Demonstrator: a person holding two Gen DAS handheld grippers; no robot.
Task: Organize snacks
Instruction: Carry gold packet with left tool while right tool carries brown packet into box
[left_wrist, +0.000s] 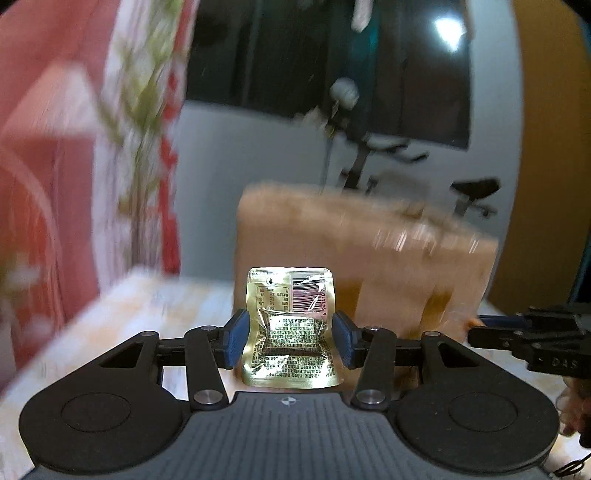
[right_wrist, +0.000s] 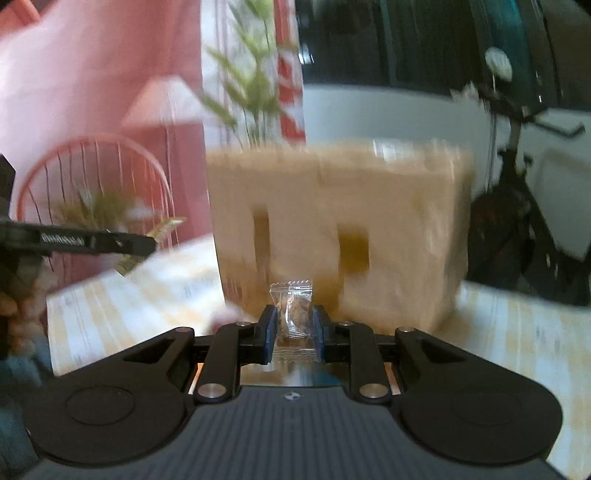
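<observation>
My left gripper (left_wrist: 290, 338) is shut on a gold foil snack packet (left_wrist: 290, 325) with a barcode, held upright above the table. My right gripper (right_wrist: 294, 328) is shut on a small clear-wrapped brown snack (right_wrist: 293, 314). A tan wooden box (left_wrist: 365, 254) with slot openings stands on the table just ahead of both grippers; it also shows in the right wrist view (right_wrist: 340, 229), blurred by motion. The right gripper shows at the right edge of the left wrist view (left_wrist: 532, 332). The left gripper with its gold packet shows at the left of the right wrist view (right_wrist: 96, 242).
The table (left_wrist: 129, 314) has a pale orange-and-white patterned top. A pink wall poster with a plant picture (left_wrist: 92, 147) stands at the left. An exercise bike (right_wrist: 517, 206) and a dark window (left_wrist: 332, 55) lie beyond the table.
</observation>
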